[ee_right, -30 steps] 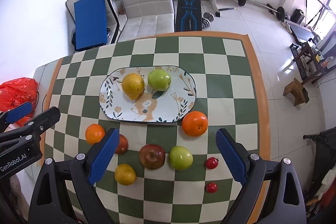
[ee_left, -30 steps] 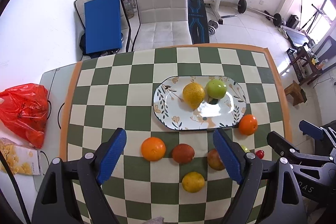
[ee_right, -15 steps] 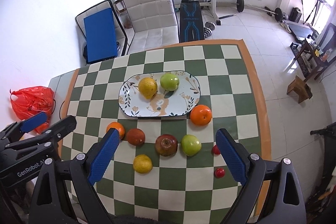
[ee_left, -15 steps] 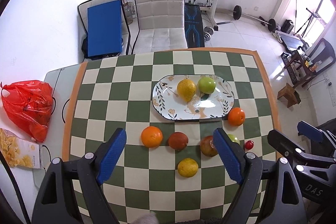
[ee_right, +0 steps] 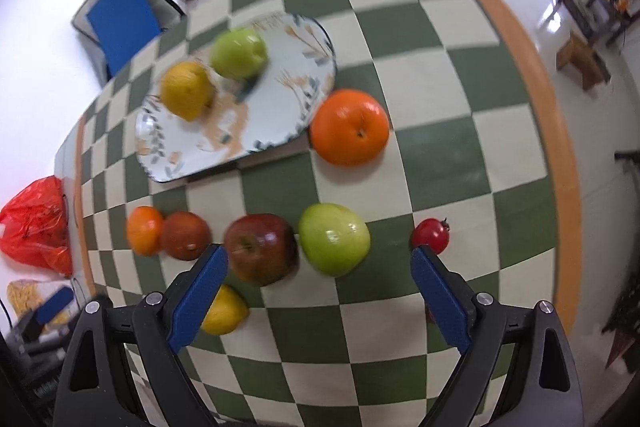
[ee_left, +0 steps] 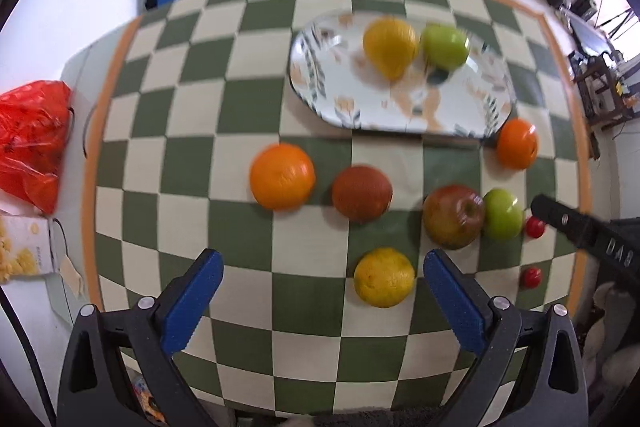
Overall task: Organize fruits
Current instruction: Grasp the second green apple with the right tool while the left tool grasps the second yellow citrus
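Landmark = the oval floral plate [ee_left: 320, 95] on the checked table [ee_left: 192, 107].

Far left of the plate, off the cloth, a red plastic bag [ee_left: 32, 139] is sitting, not part of the job by the look of it. The left gripper [ee_left: 320, 301] is hovering wide open w/ nothing between its blue pads, near-left of the plate, prob. lining up on the loose row. In front of the plate, L to R: an orange [ee_left: 282, 175], a dark reddish fruit [ee_left: 362, 191], a red apple [ee_right: 261, 249], a green apple [ee_right: 334, 245], cherry tomatoes [ee_right: 431, 235]; a yellow citrus [ee_left: 384, 277] is lying nearer still. On the plate a yellow citrus and green apple are already resting, touching. A second orange [ee_right: 349, 127] is sitting just beside the plate's right end. The right gripper [ee_right: 320, 301] is hanging fully open, empty, the green apple roughly centred ahead: likely its next pick.
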A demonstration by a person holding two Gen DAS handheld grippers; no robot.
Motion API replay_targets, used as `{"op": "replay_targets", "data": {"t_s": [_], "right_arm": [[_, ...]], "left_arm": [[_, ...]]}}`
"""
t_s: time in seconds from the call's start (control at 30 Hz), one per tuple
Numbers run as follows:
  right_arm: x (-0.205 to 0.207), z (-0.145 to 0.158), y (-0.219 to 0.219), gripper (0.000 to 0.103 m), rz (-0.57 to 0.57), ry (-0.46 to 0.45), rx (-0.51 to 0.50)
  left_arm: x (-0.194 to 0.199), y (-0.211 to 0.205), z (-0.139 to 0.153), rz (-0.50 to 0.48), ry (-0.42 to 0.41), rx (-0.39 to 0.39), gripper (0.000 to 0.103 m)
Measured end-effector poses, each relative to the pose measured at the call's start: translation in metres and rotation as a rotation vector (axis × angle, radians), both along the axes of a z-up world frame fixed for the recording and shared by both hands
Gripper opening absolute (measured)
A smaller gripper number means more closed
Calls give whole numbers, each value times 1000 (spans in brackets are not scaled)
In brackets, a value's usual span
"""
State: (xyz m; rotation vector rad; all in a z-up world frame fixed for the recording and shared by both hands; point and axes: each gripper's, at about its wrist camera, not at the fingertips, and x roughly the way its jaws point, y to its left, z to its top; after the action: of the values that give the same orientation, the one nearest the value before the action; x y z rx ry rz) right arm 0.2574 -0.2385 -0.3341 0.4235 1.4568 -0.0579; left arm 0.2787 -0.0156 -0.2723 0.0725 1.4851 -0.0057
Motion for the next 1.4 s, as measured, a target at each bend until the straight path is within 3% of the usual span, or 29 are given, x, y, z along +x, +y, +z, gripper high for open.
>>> {"op": "replay_targets", "data": {"t_s": [0.27,0.4,0.53,0.63,0.73,0.77,1.0,1.17,1.4], "right_arm": [[13,-71,-12,79,-84,117,71],[11,-86,-10,61,-90,136,153],[-1,-80,-8,62,-47,147,83],[-18,-80,-12,62,-42,166,94],[-36,-82,-12,62,-34,176,100],[-40,-82,-11,62,-33,179,100],[-59,-91,8,62,21,188,122],[-60,-88,21,62,76,168,74],[-55,-89,26,62,124,183,64]], "left_arm": [[-9,-26,-69,-60,171,-35,103],[-12,-39,-86,-90,212,-57,102],[-16,-51,-95,-133,221,-72,99],[-21,-59,-102,-174,234,-61,84],[-28,-64,-111,-206,246,-26,58],[-30,-63,-112,-210,240,-17,55],[-51,-36,-107,-136,227,-36,55],[-61,-19,-117,-68,249,-57,55],[-61,-27,-118,-79,240,-53,55]]}}
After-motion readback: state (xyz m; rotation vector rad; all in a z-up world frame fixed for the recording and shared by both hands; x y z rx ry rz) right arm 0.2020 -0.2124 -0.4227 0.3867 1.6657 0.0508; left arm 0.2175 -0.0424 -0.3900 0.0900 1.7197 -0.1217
